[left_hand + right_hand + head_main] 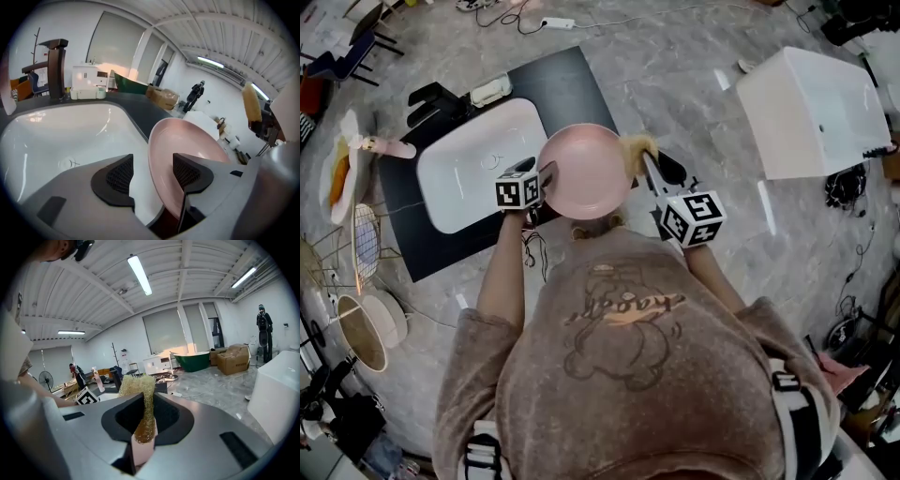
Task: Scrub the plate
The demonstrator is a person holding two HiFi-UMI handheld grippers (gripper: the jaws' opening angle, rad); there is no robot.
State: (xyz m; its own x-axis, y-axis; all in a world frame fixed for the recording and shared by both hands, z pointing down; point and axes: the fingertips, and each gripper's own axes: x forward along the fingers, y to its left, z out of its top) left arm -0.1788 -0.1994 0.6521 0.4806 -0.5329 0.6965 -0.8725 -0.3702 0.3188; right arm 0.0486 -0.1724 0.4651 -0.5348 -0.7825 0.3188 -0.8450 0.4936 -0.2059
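1. My left gripper (153, 171) is wide open. The rim of the pink plate (187, 140) passes between its jaws. The left pad is clear of the rim, and the right pad lies over the plate's inner face without clamping it.
2. My right gripper (149, 416) is closed on a yellow fibrous scrubber (138, 385), which stands up out of the jaws. A pink piece shows just below it; I cannot tell if that is the plate's rim.
3. The plate is tilted up on edge over the right rim of the white sink (56, 131), between my two grippers.
4. Risk: nothing pinches the plate from the left. It may slide or tip into the sink, or onto the dark mat (562, 80), and chip.
5. Risk: if I press the scrubber on now, the loose plate would probably be pushed left rather than rubbed clean.
6. Risk: if the left jaws close badly on the curved, smooth rim, it could squirt out.
7. Risk: the scrubber is held by a thin strip, so hard rubbing might pull it free.
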